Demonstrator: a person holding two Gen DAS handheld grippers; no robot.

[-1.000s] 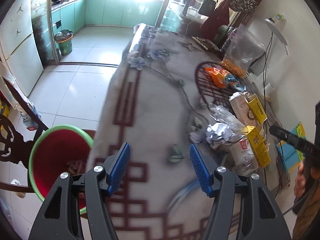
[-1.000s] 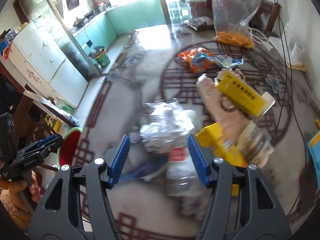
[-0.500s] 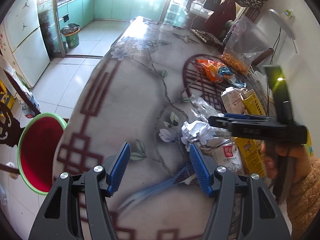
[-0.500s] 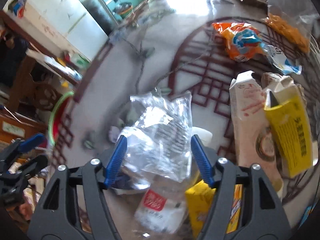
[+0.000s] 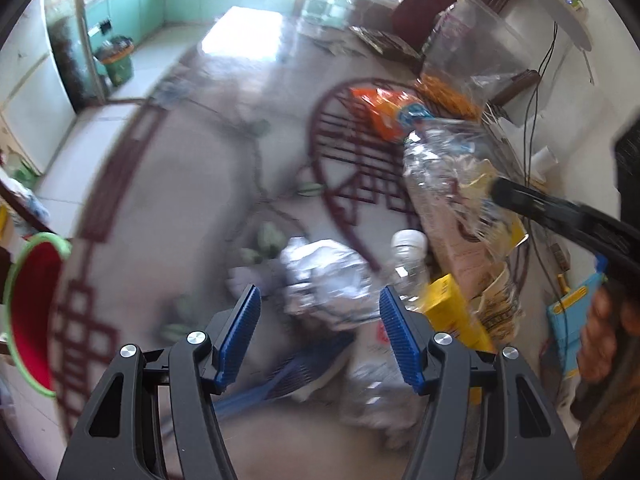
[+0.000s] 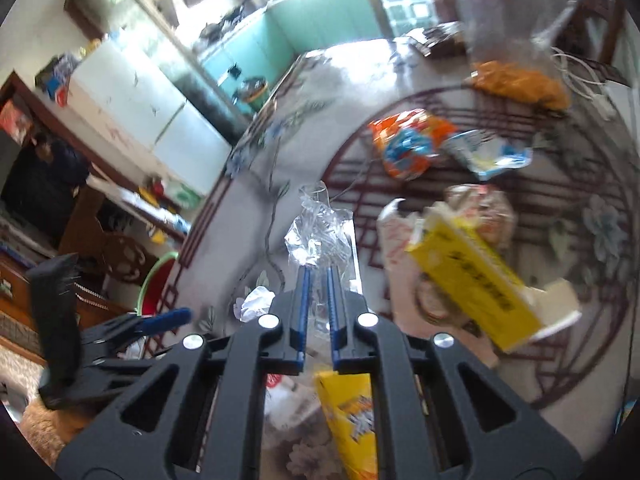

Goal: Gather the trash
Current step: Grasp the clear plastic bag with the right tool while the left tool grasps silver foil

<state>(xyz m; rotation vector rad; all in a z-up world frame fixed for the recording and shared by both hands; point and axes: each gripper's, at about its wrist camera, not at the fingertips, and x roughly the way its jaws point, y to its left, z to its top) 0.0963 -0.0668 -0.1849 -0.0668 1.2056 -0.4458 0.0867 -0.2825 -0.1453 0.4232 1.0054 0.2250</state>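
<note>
My right gripper [image 6: 317, 270] has a crumpled clear plastic wrapper [image 6: 318, 232] pinched between its blue pads, and its jaws are still closing on it. In the left wrist view that wrapper [image 5: 444, 160] hangs raised above the trash heap. My left gripper [image 5: 320, 312] is open, low over a crumpled silver foil ball [image 5: 324, 280], which sits just beyond its fingertips. Beside the ball lie a plastic bottle with a white cap [image 5: 408, 244], a yellow box [image 5: 452, 316] and a flat blue item [image 5: 304, 368]. A red bin with a green rim [image 5: 28, 312] stands on the floor off the table's left edge.
An orange snack bag [image 6: 408, 148], a blue-white wrapper [image 6: 492, 156], a yellow carton [image 6: 472, 280] and a clear bag of orange snacks [image 6: 516, 80] lie on the patterned tablecloth [image 5: 180, 200]. Cables [image 5: 532, 120] run along the right wall. A green bin [image 5: 116, 60] stands far off on the kitchen floor.
My right gripper has closed on the clear plastic wrapper and lifted it off the heap. My left gripper has moved from the table edge near the red bin across to the foil ball.
</note>
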